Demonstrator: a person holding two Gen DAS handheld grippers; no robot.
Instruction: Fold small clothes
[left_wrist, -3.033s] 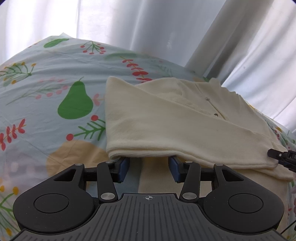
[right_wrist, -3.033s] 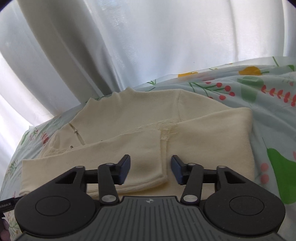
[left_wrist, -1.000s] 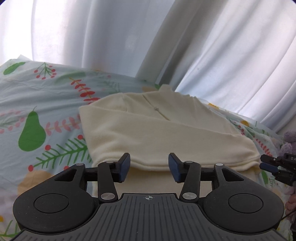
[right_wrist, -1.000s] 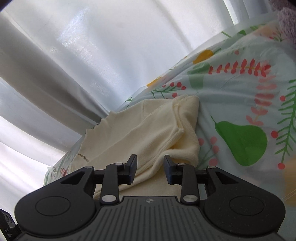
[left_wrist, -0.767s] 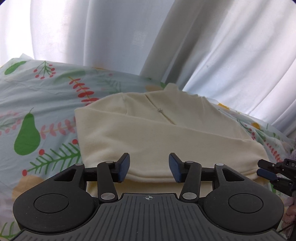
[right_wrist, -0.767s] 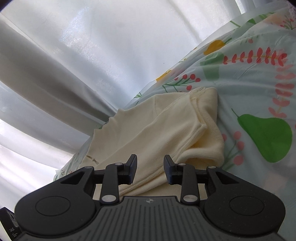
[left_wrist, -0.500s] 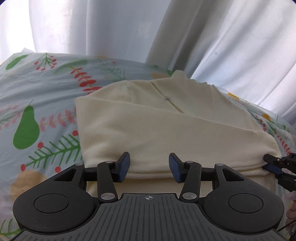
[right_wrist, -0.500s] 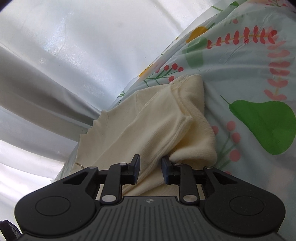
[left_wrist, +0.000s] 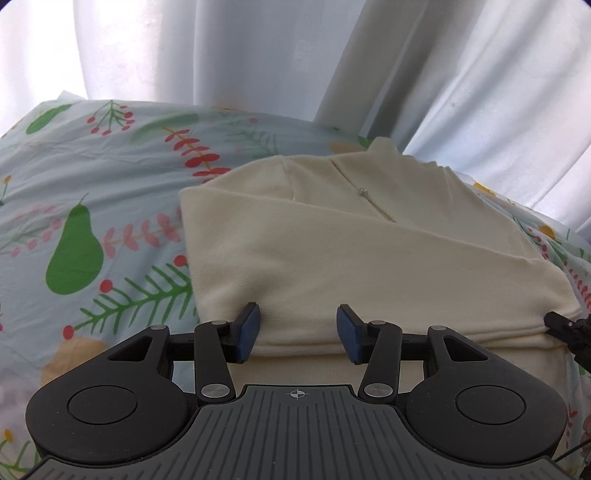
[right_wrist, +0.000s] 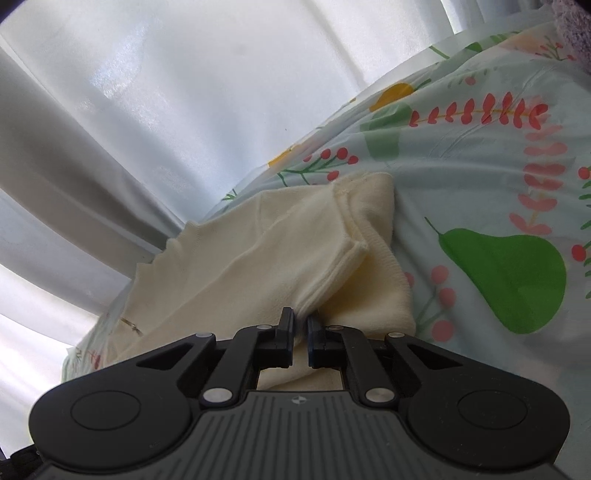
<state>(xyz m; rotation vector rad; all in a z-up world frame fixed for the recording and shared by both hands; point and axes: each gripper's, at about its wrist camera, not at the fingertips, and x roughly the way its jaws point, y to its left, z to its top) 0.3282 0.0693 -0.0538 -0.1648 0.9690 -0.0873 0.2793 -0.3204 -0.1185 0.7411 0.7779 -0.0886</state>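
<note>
The right gripper (right_wrist: 300, 326) pinched the cream garment's (left_wrist: 351, 251) folded edge; the left gripper (left_wrist: 297, 328) gaped at its near hem. It lay on a pear-printed bedsheet (left_wrist: 74, 206), white curtains (left_wrist: 258, 55) behind.

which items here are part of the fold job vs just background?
Job:
- cream top, sleeves folded across it
- left tool, open at the near hem
- right tool, pinched on a folded edge of the top

Background:
- fruit-print sheet
- white curtains
</note>
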